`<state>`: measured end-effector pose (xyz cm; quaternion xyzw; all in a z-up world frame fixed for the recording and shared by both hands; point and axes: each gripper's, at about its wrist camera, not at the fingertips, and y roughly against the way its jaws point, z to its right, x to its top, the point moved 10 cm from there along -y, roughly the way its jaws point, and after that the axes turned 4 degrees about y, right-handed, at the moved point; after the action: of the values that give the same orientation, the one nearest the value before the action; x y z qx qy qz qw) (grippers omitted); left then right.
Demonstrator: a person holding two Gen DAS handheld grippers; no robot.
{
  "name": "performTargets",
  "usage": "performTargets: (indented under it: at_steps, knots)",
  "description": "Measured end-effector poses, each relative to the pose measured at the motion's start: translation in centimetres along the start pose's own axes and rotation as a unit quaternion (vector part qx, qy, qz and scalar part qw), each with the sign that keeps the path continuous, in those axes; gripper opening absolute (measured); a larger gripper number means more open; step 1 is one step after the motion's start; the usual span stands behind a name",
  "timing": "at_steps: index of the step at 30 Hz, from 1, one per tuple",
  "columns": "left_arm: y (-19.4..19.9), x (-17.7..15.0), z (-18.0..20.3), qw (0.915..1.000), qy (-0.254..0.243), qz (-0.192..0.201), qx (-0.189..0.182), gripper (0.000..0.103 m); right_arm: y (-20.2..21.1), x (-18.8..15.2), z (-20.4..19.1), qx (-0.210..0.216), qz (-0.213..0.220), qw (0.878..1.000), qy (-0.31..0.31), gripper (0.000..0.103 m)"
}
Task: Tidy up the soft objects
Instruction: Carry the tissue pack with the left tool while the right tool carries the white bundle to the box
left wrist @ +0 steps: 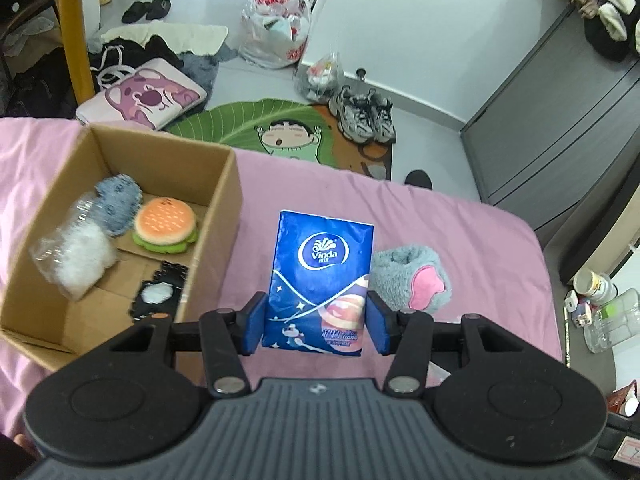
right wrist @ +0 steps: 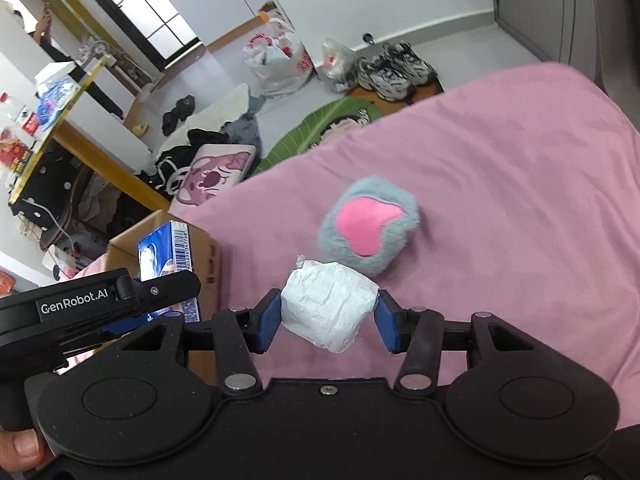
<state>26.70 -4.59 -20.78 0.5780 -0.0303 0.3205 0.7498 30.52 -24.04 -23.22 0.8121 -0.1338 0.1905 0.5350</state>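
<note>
My left gripper point(left wrist: 316, 322) is shut on a blue Vinda tissue pack point(left wrist: 322, 276), held upright above the pink bed just right of the cardboard box point(left wrist: 224, 208). The box holds a burger plush point(left wrist: 166, 226), a blue-grey plush point(left wrist: 118, 202), a bagged white fluffy item point(left wrist: 80, 262) and a black-and-white piece point(left wrist: 158, 294). A grey plush paw with a pink pad point(left wrist: 414, 278) lies on the bed right of the pack. My right gripper point(right wrist: 328, 316) is shut on a white soft packet point(right wrist: 328, 308), close in front of the grey paw point(right wrist: 370, 226). The left gripper's body point(right wrist: 100, 304) and tissue pack point(right wrist: 164, 256) show at the left.
The pink bedsheet point(right wrist: 520, 200) spreads wide to the right. Beyond the bed's edge the floor holds a leaf-shaped mat point(left wrist: 256, 120), sneakers point(left wrist: 366, 114), plastic bags point(left wrist: 276, 32), a pink cushion point(left wrist: 146, 98) and clothes. A dark wardrobe point(left wrist: 560, 120) stands at right.
</note>
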Motion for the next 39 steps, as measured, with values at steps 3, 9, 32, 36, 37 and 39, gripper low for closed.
performTargets:
  at_steps: [3, 9, 32, 36, 37, 39]
  knots:
    - [1.3, 0.3, -0.8, 1.0000, 0.001, 0.009, -0.003, 0.051, 0.4, 0.0, -1.4, 0.004, 0.005, 1.000, 0.007, 0.049]
    - [3.5, 0.7, -2.7, 0.9996, 0.009, 0.025, -0.007, 0.051, 0.8, -0.1, -4.0, 0.010, 0.012, 1.000, 0.018, 0.049]
    - [8.5, 2.9, -12.3, 0.9970, 0.055, 0.053, 0.010, 0.051, 0.2, -1.8, -14.3, 0.041, 0.009, 0.997, 0.063, 0.049]
    - [8.5, 3.0, -14.1, 0.9967, 0.064, 0.047, 0.016, 0.051, -0.5, -2.1, -15.9, 0.047, 0.004, 0.997, 0.069, 0.049]
    - [8.4, 3.0, -14.5, 0.9966, 0.066, 0.046, 0.018, 0.051, -0.6, -2.1, -16.4, 0.049, 0.003, 0.996, 0.070, 0.049]
    - [8.3, 3.1, -15.2, 0.9964, 0.071, 0.042, 0.020, 0.051, -0.9, -2.0, -17.1, 0.052, 0.002, 0.996, 0.072, 0.049]
